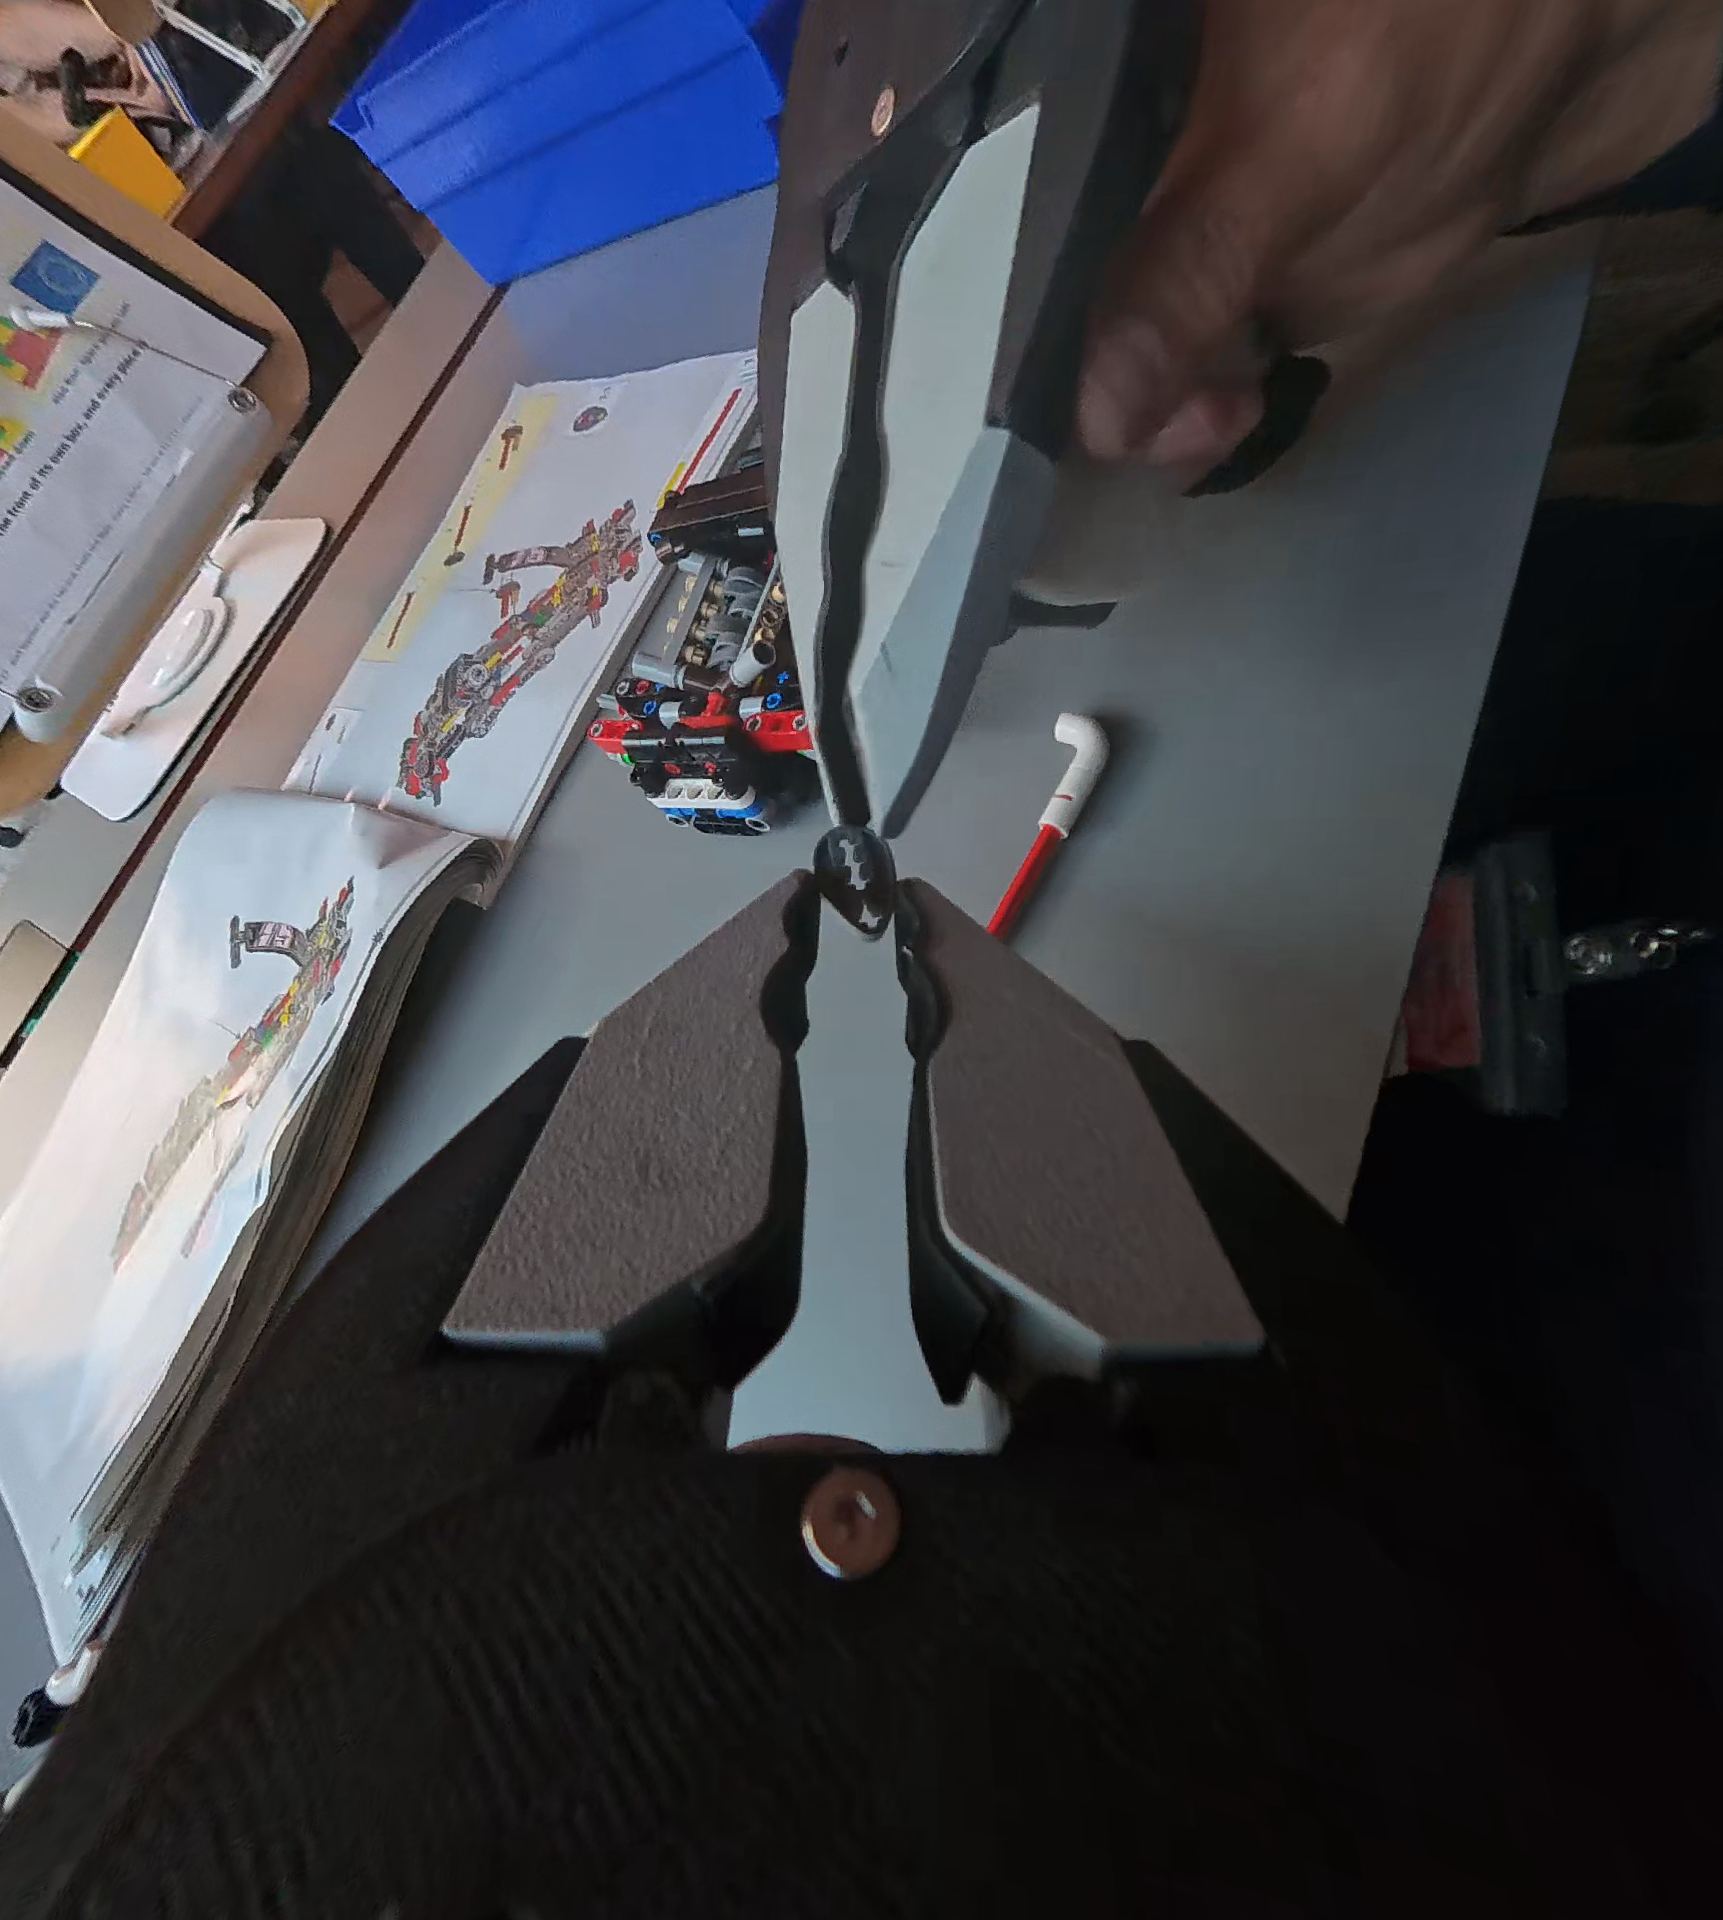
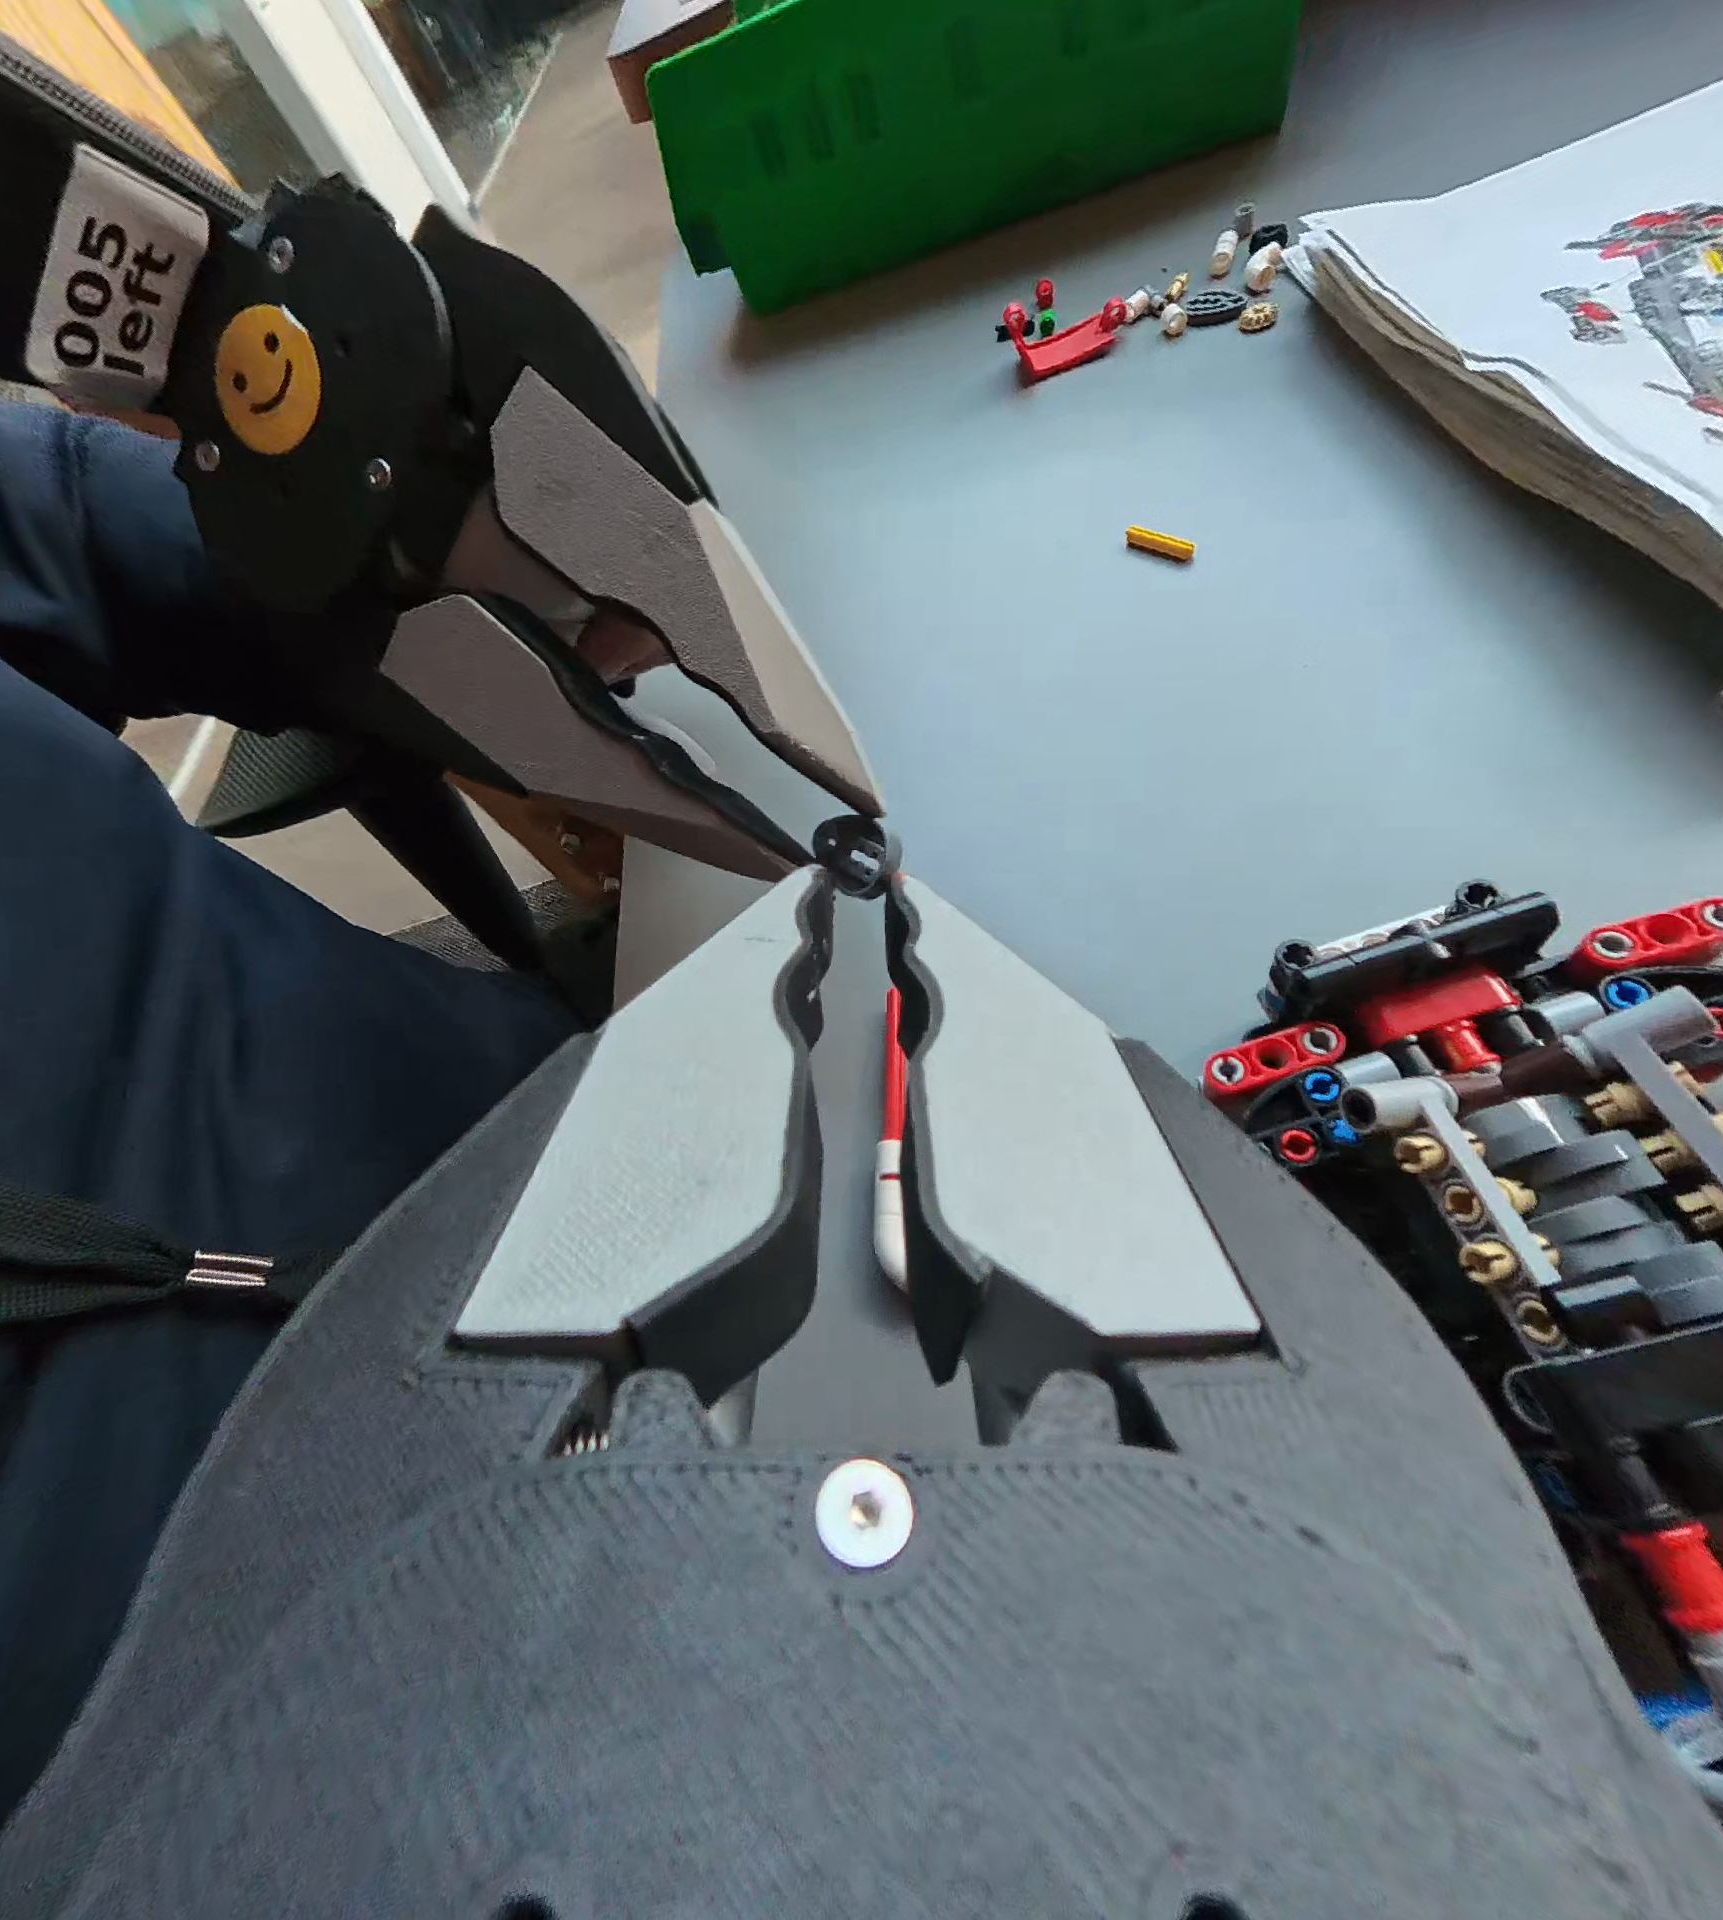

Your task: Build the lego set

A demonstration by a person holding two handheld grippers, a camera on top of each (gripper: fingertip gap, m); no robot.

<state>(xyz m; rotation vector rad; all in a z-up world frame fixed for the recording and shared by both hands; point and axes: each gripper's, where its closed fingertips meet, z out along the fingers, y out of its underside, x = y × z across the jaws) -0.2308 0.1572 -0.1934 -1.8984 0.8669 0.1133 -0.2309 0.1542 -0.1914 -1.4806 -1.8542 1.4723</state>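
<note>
A small black Technic piece (image 1: 852, 883) with cross-shaped holes is held in the air between both grippers. My left gripper (image 1: 857, 896) is shut on it, one pad on each side. The right wrist view shows the same piece (image 2: 855, 854) pinched between the left gripper's (image 2: 844, 836) tips. My right gripper (image 2: 857, 885) closes on the piece's near end. In the left wrist view it (image 1: 852, 823) comes down from above, tips pinched on the piece's top. A red axle with a white elbow (image 1: 1054, 821) lies on the grey table (image 1: 1252, 727), below my right fingers (image 2: 893, 1122).
A partly built Technic model (image 1: 711, 707) stands on the table, right of my right gripper (image 2: 1522, 1101). Open instruction books (image 1: 213, 1091) (image 2: 1584, 343) lie beside it. Blue bins (image 1: 566, 135) and a green bin (image 2: 940, 135) stand at the back. Loose small parts (image 2: 1148, 301) and a yellow pin (image 2: 1160, 543) lie on the table. The grippers are tip to tip, or close to it.
</note>
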